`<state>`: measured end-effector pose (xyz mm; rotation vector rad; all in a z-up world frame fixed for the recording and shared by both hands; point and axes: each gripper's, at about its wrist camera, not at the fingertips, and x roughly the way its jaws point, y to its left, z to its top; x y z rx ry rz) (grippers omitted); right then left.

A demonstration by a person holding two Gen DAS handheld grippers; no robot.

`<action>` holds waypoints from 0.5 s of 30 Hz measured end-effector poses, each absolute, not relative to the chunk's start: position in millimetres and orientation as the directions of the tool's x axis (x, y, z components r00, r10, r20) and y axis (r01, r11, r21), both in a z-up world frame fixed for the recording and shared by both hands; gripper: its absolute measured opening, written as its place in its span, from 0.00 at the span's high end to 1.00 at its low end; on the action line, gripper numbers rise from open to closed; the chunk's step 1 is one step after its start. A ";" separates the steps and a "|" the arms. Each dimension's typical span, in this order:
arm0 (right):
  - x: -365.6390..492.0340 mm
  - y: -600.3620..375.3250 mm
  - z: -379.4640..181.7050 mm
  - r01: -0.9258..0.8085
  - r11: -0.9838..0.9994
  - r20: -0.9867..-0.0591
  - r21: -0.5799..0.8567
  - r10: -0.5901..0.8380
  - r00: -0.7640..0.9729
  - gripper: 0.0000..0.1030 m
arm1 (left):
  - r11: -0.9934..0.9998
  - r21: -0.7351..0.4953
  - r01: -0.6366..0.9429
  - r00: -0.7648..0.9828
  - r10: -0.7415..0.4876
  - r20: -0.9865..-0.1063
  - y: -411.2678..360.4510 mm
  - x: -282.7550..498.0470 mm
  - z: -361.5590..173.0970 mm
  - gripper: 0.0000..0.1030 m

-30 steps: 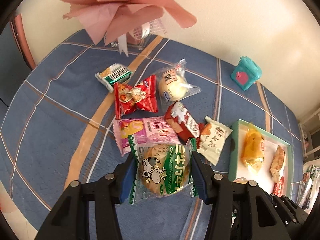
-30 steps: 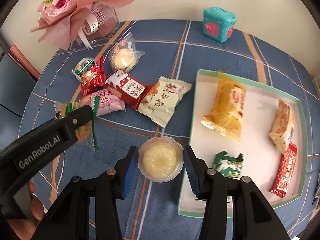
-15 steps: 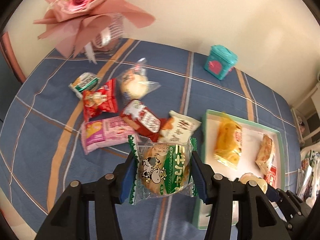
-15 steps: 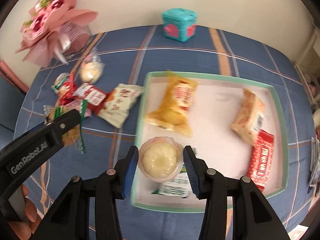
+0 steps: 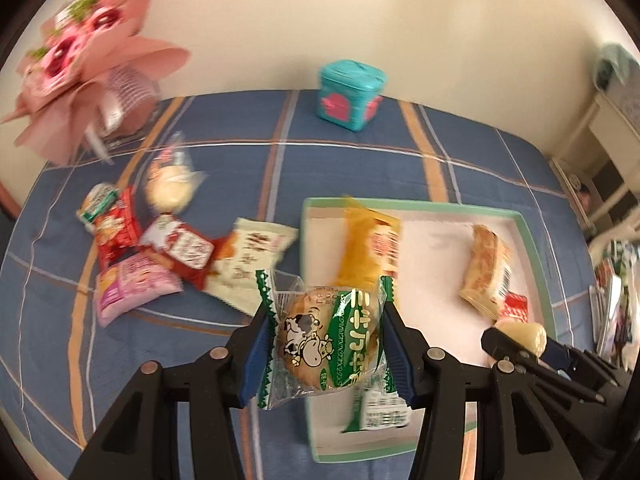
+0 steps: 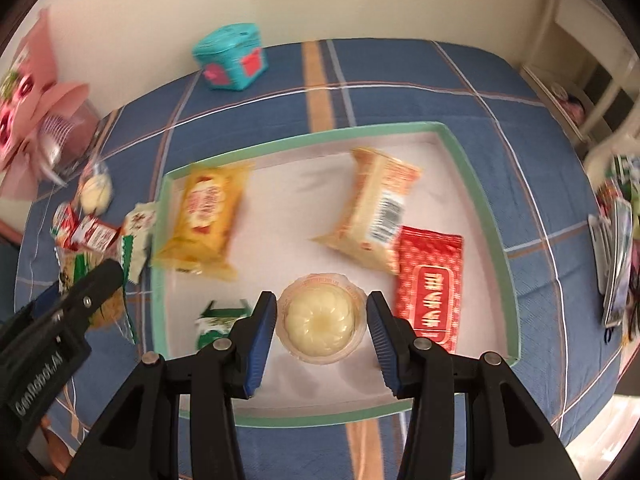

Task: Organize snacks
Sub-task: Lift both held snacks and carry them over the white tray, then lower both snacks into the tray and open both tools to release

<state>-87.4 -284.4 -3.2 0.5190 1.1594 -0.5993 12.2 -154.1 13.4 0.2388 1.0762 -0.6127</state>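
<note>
My left gripper is shut on a green-and-white cookie packet with a cow picture, held above the left rim of the green-edged tray. My right gripper is shut on a clear pudding cup, held over the tray's near middle. In the tray lie a yellow packet, a pale orange packet, a red packet and a small green packet. Several loose snacks, among them a white packet and a pink one, lie left of the tray.
A teal box stands at the back of the blue checked tablecloth. A pink bouquet stands at the back left. Magazines or bags sit beyond the table's right edge.
Both grippers have moved right, away from the loose snacks. The pudding cup now hangs over the tray instead of the cloth, and the cookie packet has reached the tray's left rim.
</note>
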 end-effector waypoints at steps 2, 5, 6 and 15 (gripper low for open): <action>-92.1 -291.6 -3.8 0.692 0.719 -0.946 0.067 -0.174 0.273 0.53 | 0.795 -0.103 0.598 0.318 -0.354 -0.880 -164.9 5.7 10.2 0.47; -99.9 -301.8 -6.0 0.711 0.699 -0.947 0.074 -0.174 0.269 0.53 | 0.773 -0.086 0.629 0.309 -0.350 -0.884 -178.3 -2.8 4.3 0.47; -102.0 -304.8 -7.0 0.716 0.694 -0.948 0.076 -0.172 0.267 0.53 | 0.767 -0.081 0.637 0.308 -0.349 -0.885 -182.0 -5.0 2.7 0.47; -111.4 -320.6 -19.5 0.744 0.662 -0.956 0.089 -0.153 0.251 0.53 | 0.733 -0.064 0.677 0.288 -0.344 -0.894 -206.6 -14.7 -14.4 0.47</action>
